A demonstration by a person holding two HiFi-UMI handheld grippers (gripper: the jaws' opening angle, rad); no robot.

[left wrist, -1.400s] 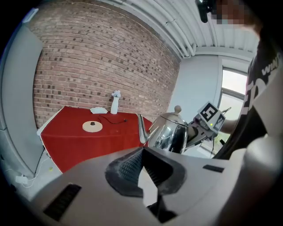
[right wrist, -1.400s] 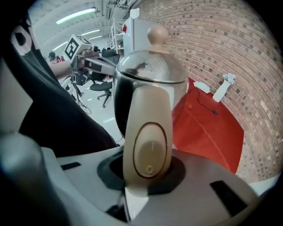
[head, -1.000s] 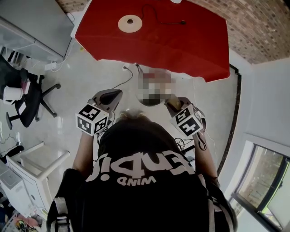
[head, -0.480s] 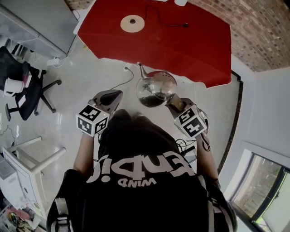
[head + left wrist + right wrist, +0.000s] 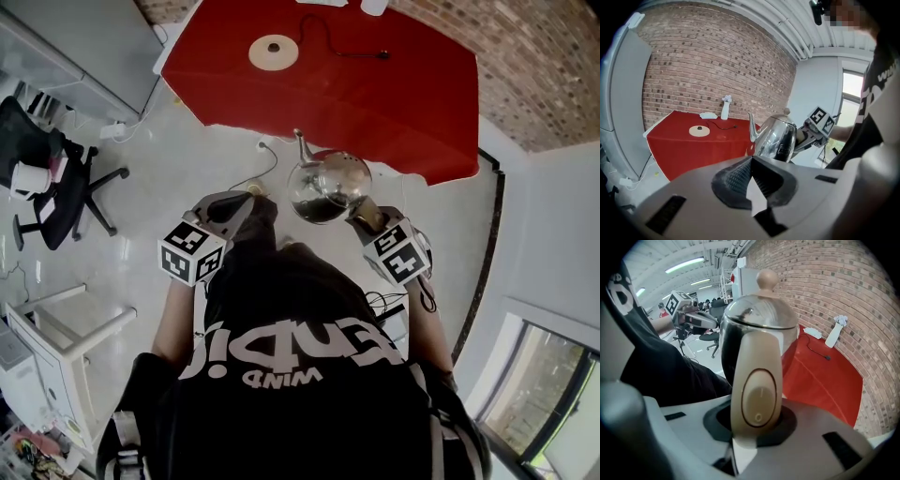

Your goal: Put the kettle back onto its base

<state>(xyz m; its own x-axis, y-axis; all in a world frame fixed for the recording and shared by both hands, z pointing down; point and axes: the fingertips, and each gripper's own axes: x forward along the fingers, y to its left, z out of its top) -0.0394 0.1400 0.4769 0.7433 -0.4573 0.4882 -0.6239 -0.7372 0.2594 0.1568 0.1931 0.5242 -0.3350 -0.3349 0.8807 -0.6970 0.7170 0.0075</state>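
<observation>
Red table (image 5: pixel 394 94), black office chair (image 5: pixel 45 202)

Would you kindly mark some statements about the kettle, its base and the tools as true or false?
1. The right tool grips the kettle by its handle. True.
2. The kettle sits on its base. False: it hangs in the air, apart from the base, which lies on the red table.
3. The left tool also grips the kettle. False: its jaws are together with nothing between them.
4. The kettle's lid is on. True.
</observation>
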